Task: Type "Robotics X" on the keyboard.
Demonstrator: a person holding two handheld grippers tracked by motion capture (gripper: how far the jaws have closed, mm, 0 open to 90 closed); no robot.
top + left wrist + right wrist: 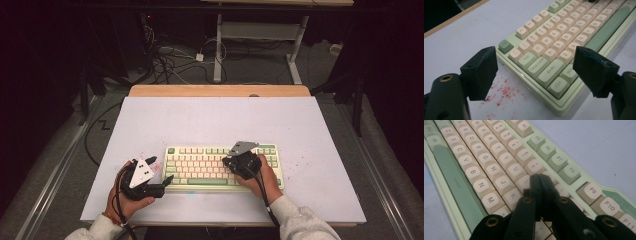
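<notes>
A cream and green keyboard (222,165) lies on the white table top, near the front edge. My left gripper (159,171) sits at the keyboard's left end, open, its jaws straddling the lower left corner by the Ctrl key (558,87) without touching it. My right gripper (233,161) hovers over the right half of the keyboard (499,167), shut with nothing between its jaws. Its closed tips (540,178) stand just above the keys near the letter I and the number row; whether they touch a key I cannot tell.
Red specks (504,93) stain the table surface left of the keyboard. The white table top (210,120) stretches back to a wooden strip (220,90). Beyond it are desk legs and cables (165,55) on the floor.
</notes>
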